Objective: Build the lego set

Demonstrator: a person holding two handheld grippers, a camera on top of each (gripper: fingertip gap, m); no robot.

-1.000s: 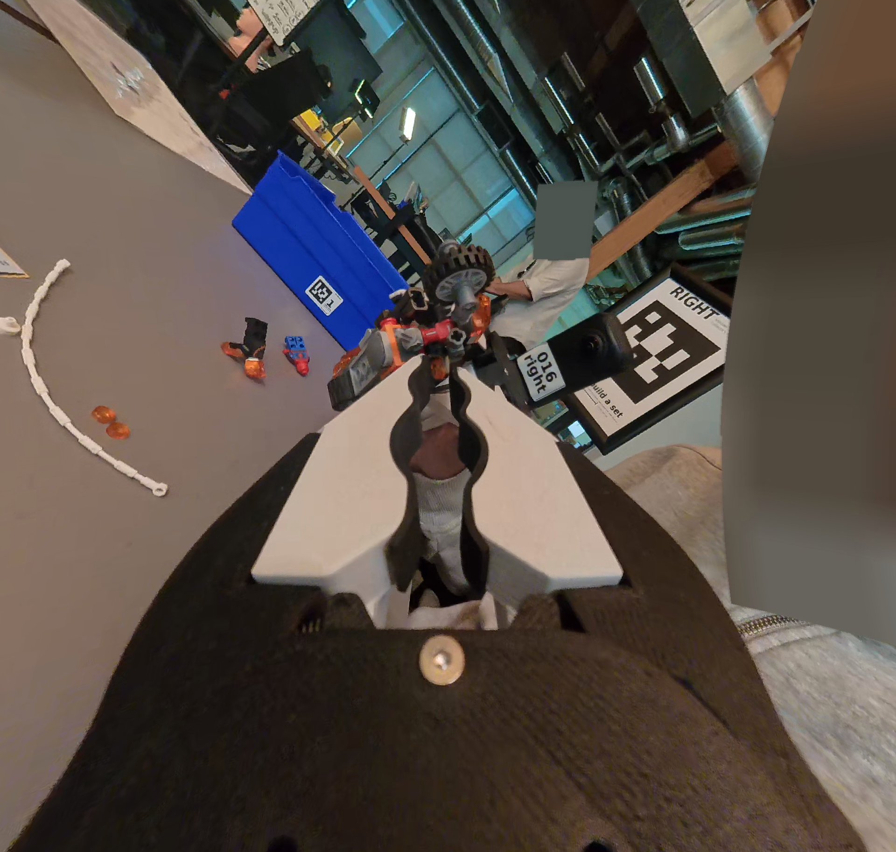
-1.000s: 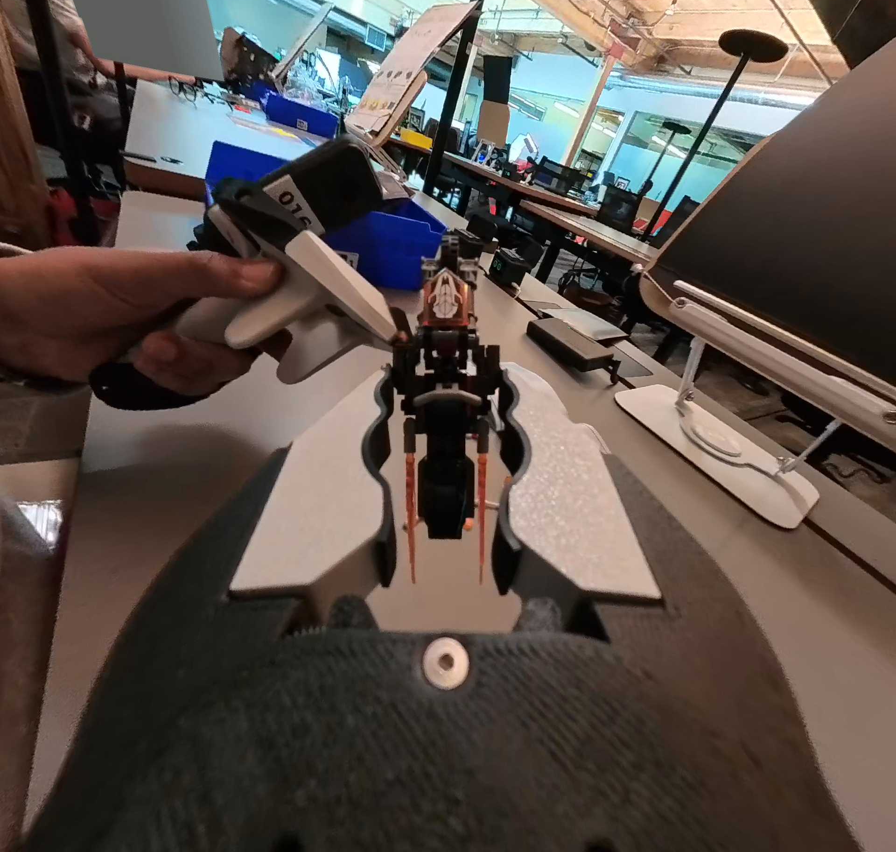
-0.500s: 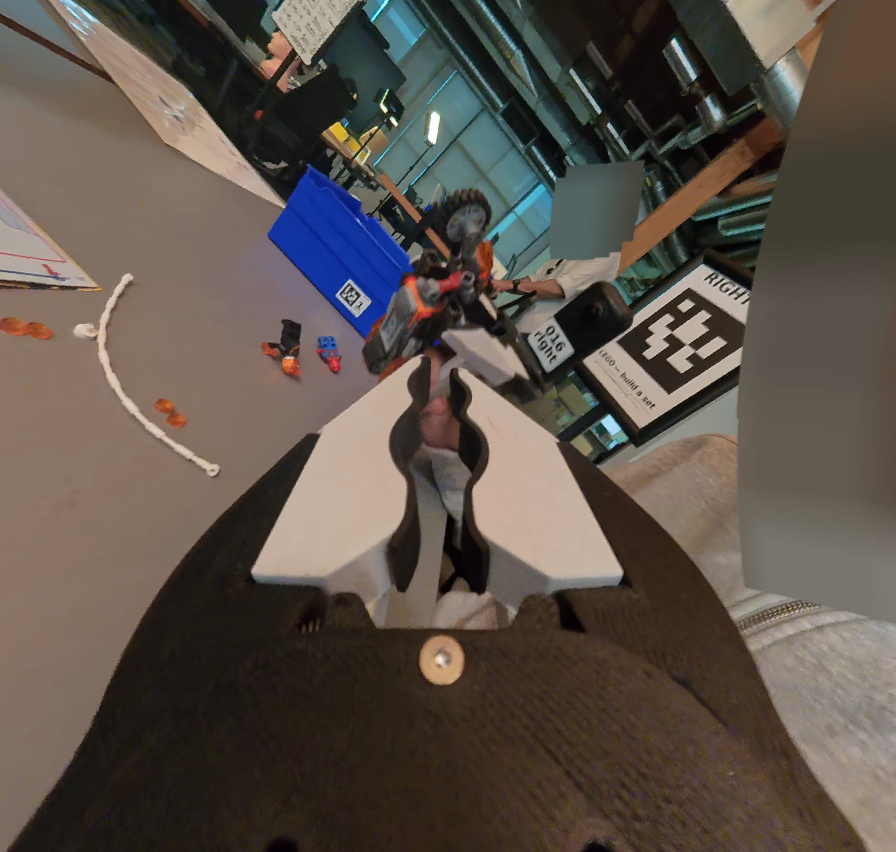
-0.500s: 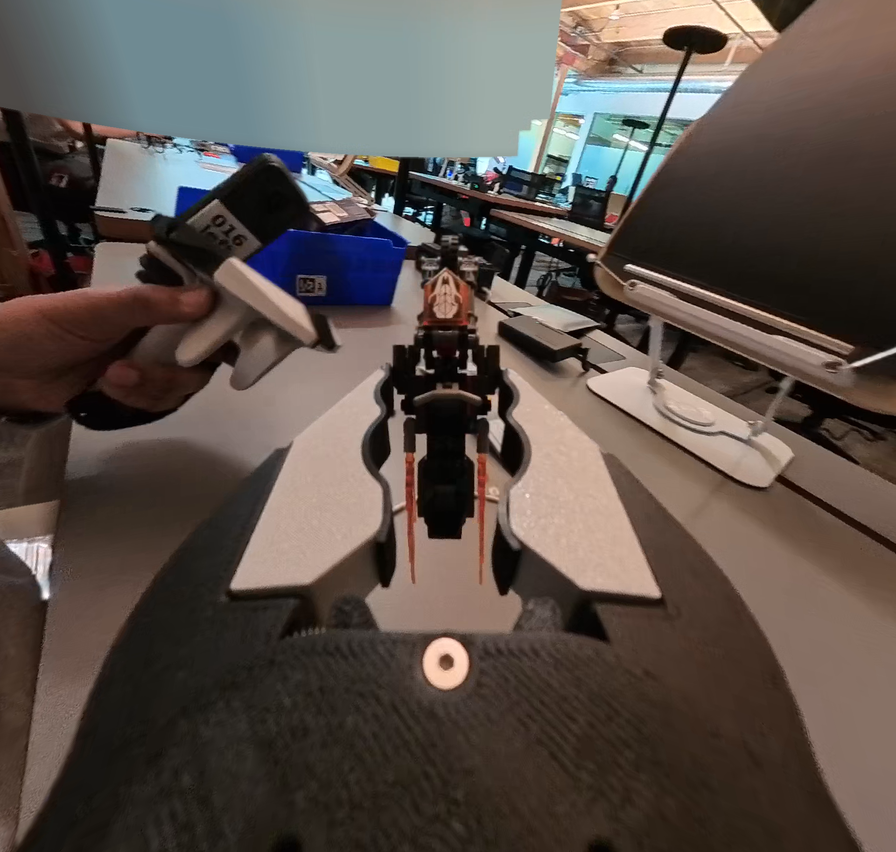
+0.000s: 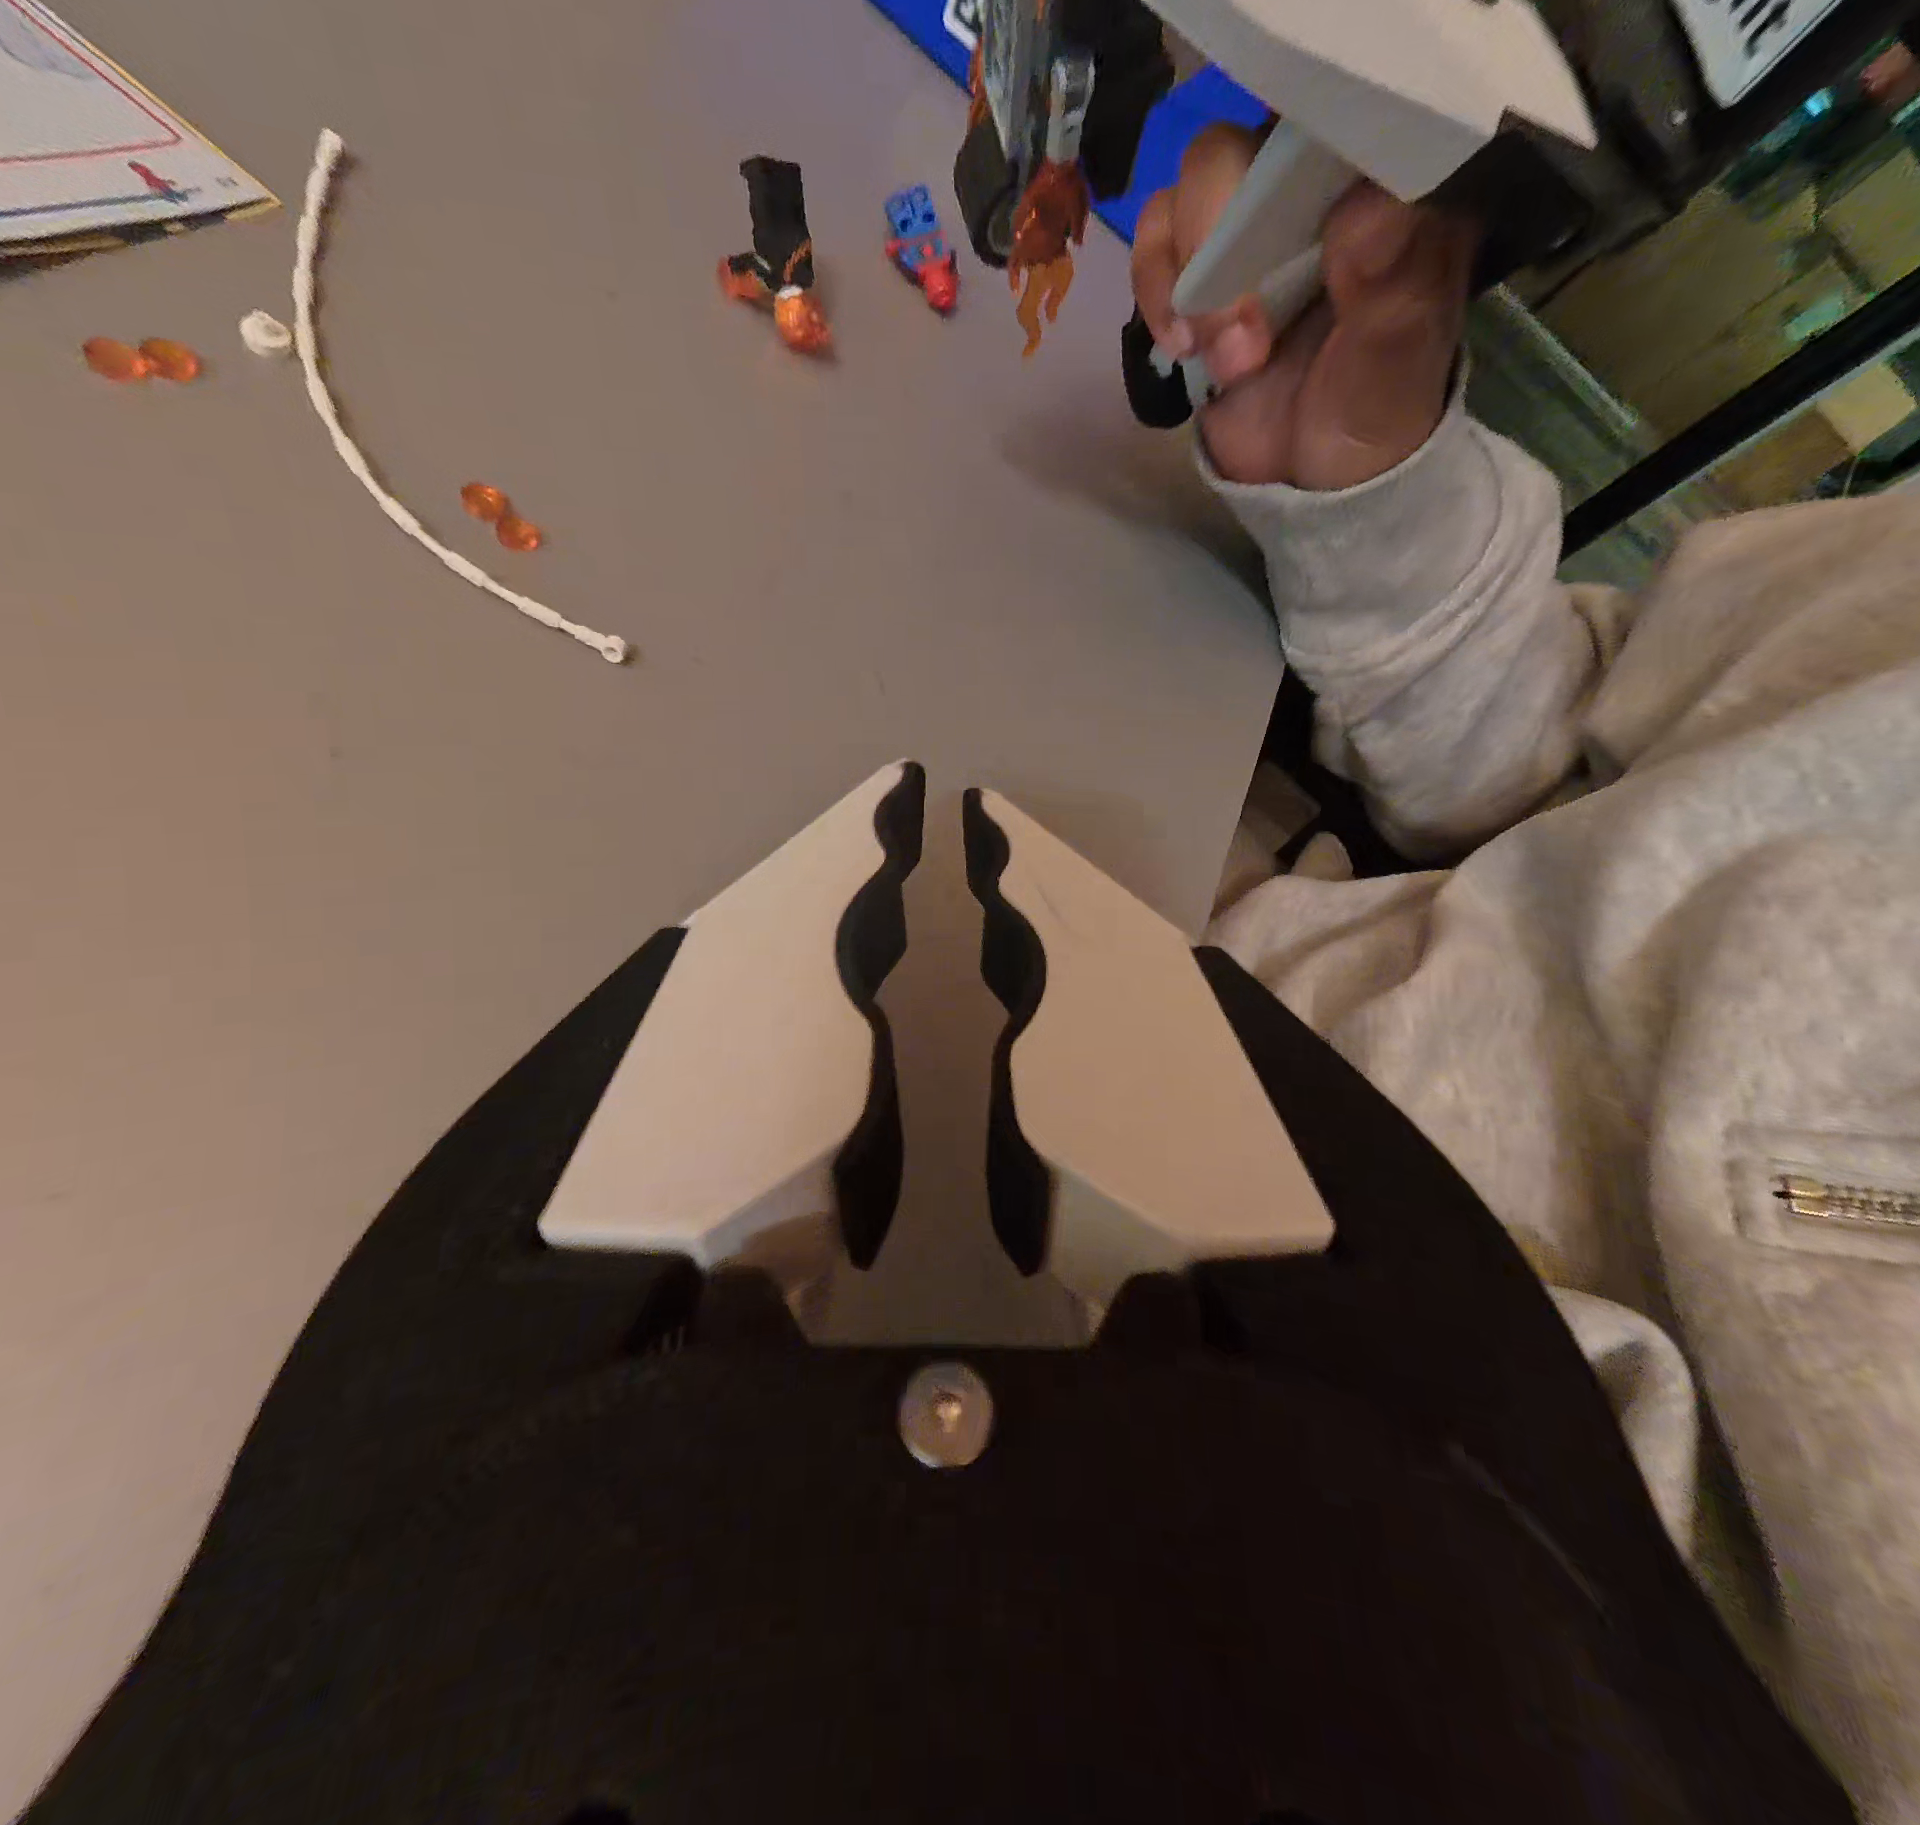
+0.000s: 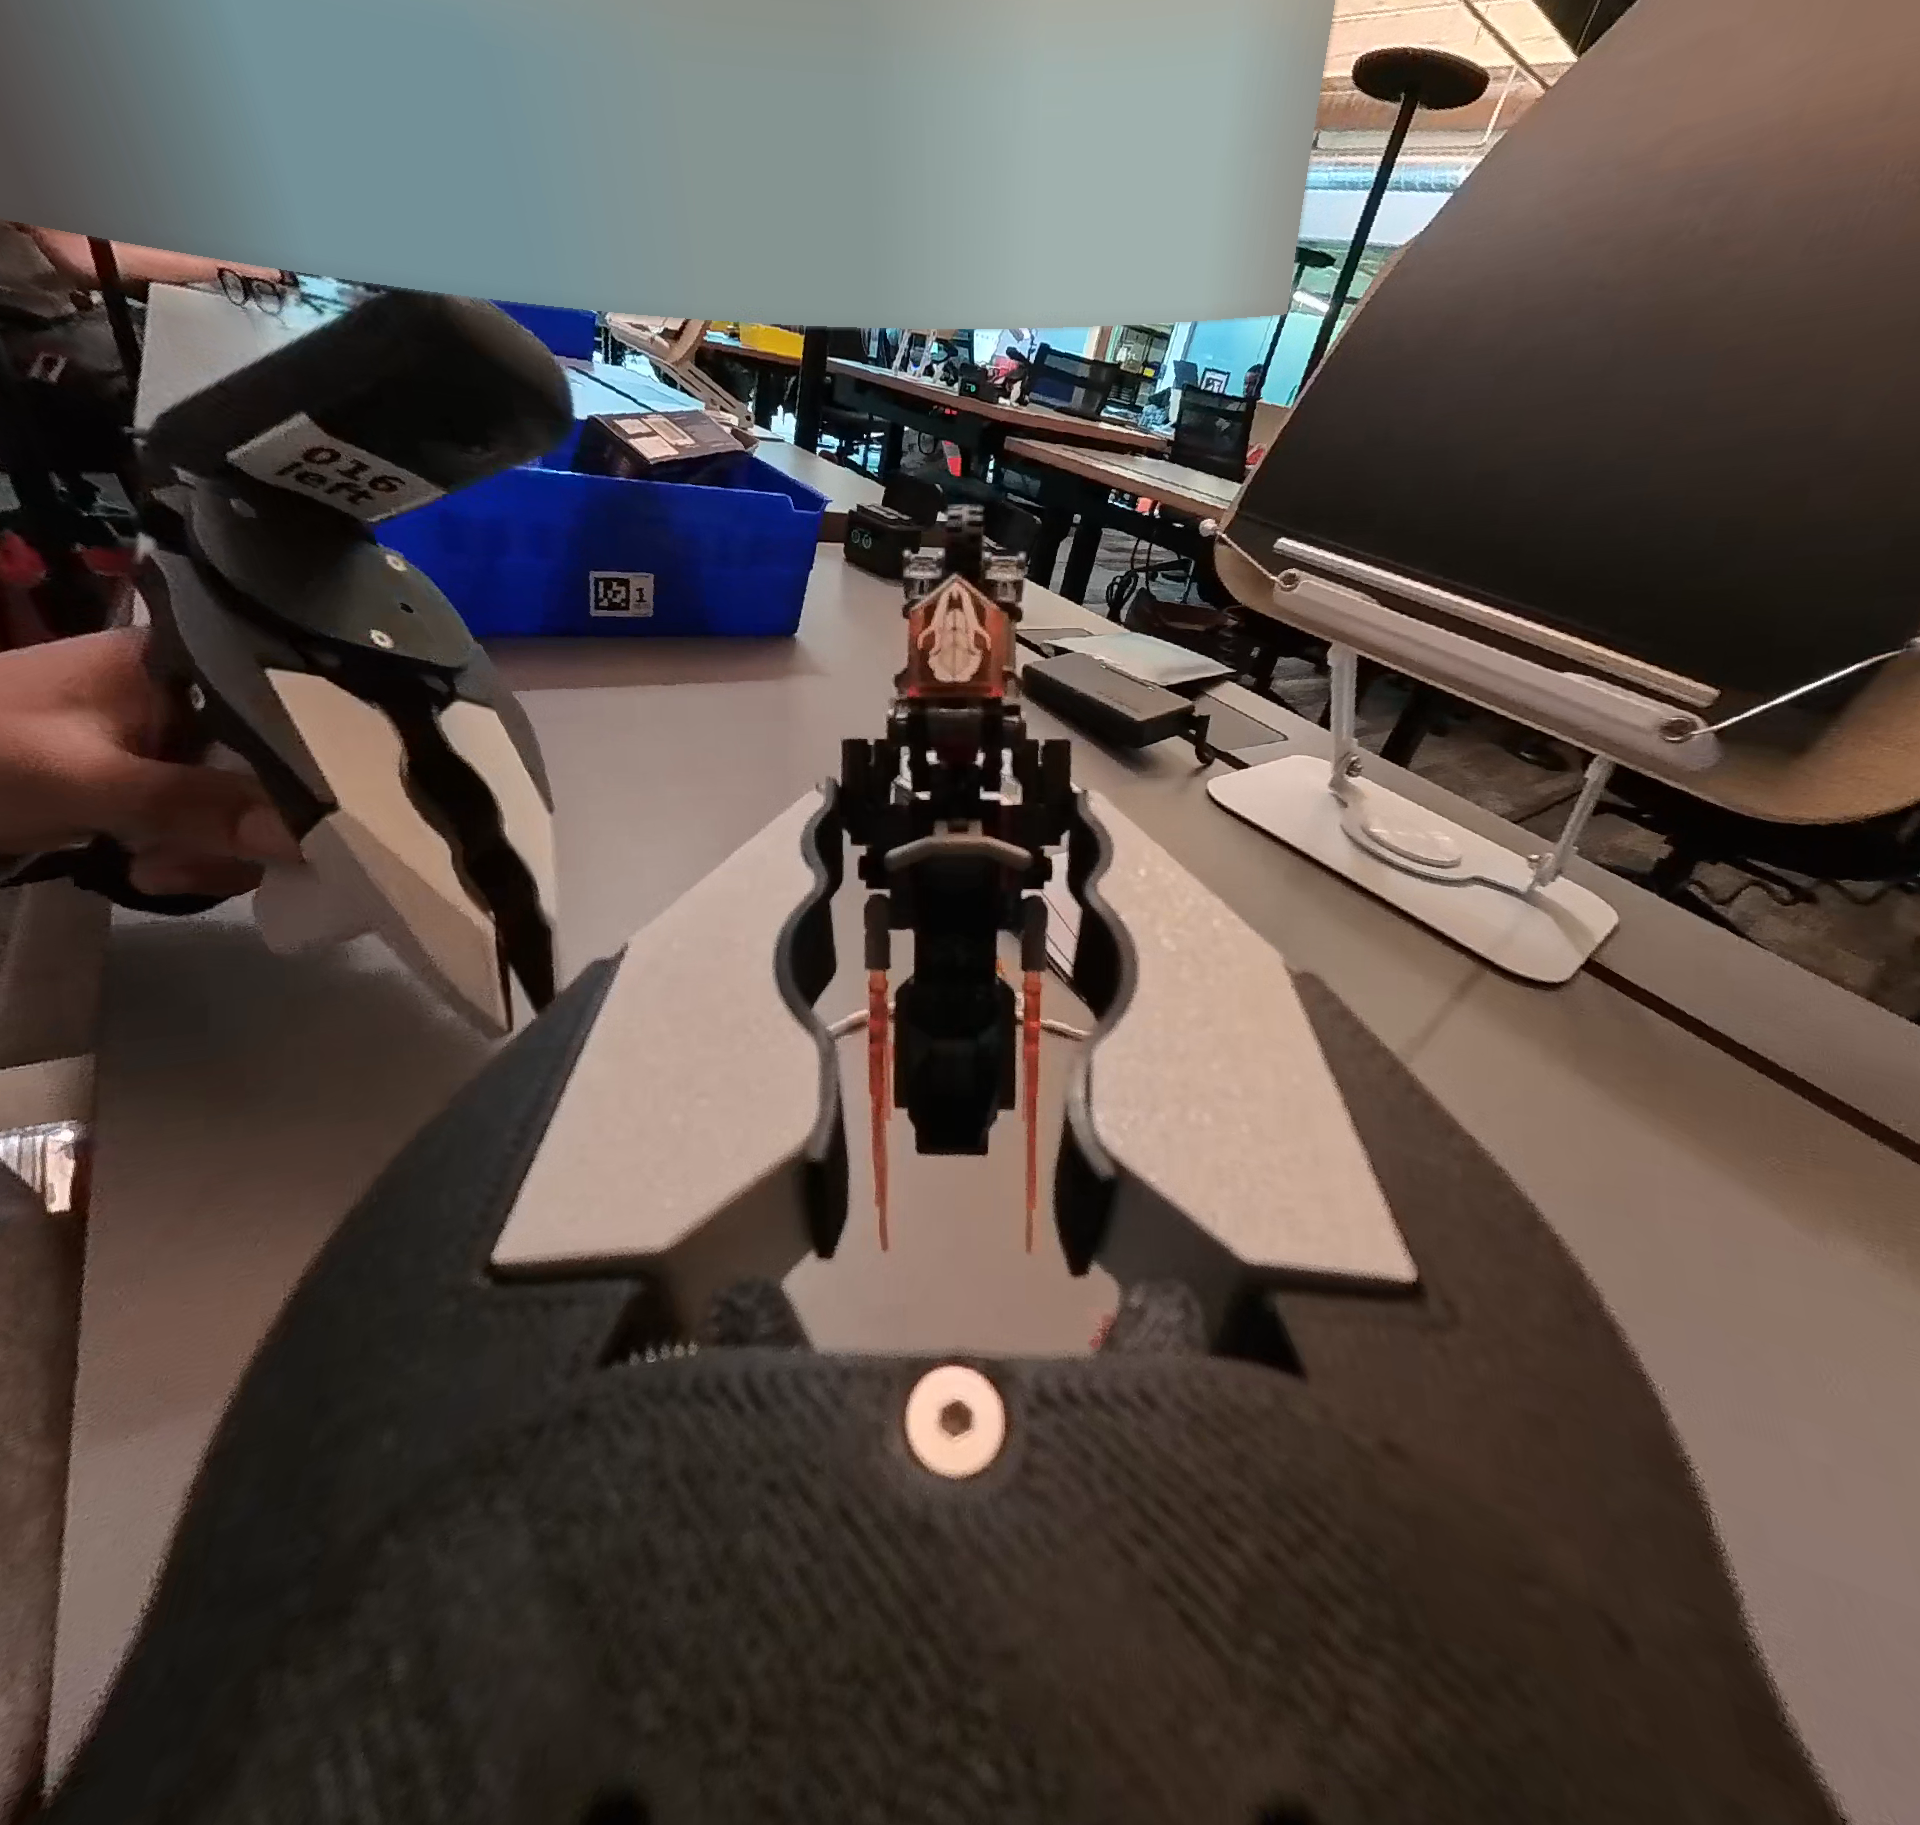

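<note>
A: Which step is in hand, in your judgement?

B: I think the fetching of a loose part. The grey counter (image 5: 312, 840) carries the parts well apart from each other: a thin white chain-like strand (image 5: 343, 445), a small black and orange piece (image 5: 777, 248), a small blue and red piece (image 5: 920, 237), and some tiny clear orange studs (image 5: 499, 516).

A: And the model itself?

B: The black and orange brick motorcycle (image 6: 956, 902) is in the air above the counter. The right tool (image 6: 956, 840) grips it: the two fingers press on the sides of its body, near the tips.

A: How does it point?

B: Its long axis runs along the fingers of the tool, away from the camera. The end with the orange shield plate points forward. The wheel and the two thin orange flame strips point back toward the palm of the tool.

A: And the left tool (image 5: 940, 799)?

B: It is empty, with only a narrow gap between its tips, and it hangs over the near part of the counter, aimed down.

A: What does the next move call for?

B: I suppose the left tool must open wider, go to one loose part, and pinch it squarely. The right tool should hold the model steady meanwhile.
</note>
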